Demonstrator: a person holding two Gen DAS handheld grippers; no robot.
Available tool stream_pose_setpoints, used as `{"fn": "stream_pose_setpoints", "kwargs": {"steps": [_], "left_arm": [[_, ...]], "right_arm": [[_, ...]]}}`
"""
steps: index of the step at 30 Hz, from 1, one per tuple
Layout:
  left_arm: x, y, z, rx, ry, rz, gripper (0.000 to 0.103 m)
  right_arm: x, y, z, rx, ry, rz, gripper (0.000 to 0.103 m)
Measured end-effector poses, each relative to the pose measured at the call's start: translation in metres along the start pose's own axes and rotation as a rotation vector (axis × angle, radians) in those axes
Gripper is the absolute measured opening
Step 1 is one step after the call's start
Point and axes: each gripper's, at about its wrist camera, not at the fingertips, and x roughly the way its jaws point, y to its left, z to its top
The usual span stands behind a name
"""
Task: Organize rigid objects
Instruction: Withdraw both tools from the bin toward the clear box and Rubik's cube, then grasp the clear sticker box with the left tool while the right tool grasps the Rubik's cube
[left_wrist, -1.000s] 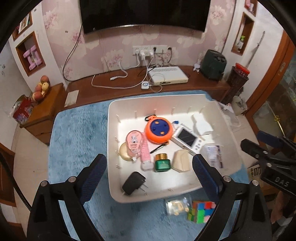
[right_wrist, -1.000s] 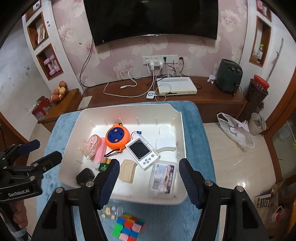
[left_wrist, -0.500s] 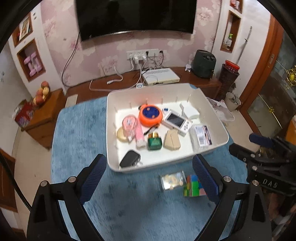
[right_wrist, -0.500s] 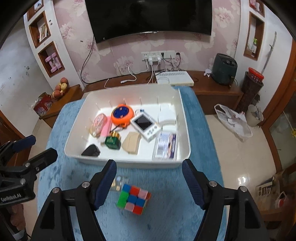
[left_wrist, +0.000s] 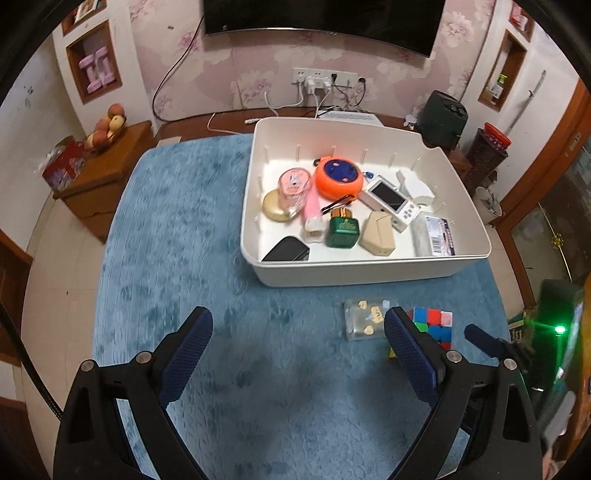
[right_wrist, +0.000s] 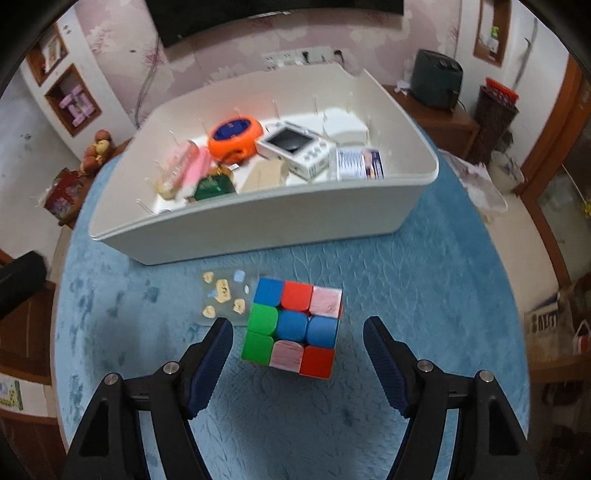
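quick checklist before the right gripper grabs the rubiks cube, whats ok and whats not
1. Right gripper open wide enough for the cube: ok, both fingers stand apart and empty.
2. Rubik's cube centred between the fingers: ok, it sits in the gap, slightly toward the left finger.
3. Fingers down around the cube's sides: cannot tell, height above the blue mat is not readable.
4. Clear plastic box out of the closing path: not ok, it lies right beside the cube, near the left finger.
5. Left gripper out of the way: ok, open and empty over bare mat.
6. Room in the white bin: cannot tell, already crowded.
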Motion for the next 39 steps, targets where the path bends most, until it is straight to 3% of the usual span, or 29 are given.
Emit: {"fn": "stream_pose_setpoints", "kwargs": {"steps": [13,17,31,39], "left_arm": [[0.016,-0.003,-0.007,-0.018,0.039,-0.007,0.095],[0.026,-0.011,-0.007,-0.013,0.059,-0.017,0.095],[0.072,-0.049,-0.007,0.022,0.146,-0.051,0.095],[0.102,-0.068,-0.011,0.038,0.196,-0.035,0.095]], "right_arm": [[0.035,-0.004,-0.01,0.032,0.056,-0.03,0.074],[0.035,-0.006,-0.013,0.026,0.052,0.005,0.061],[0.018,-0.034,-0.032,0.042,0.019,-0.043,0.06],[0.017,-0.049,-0.035,0.061,0.019,-0.047,0.06]]}}
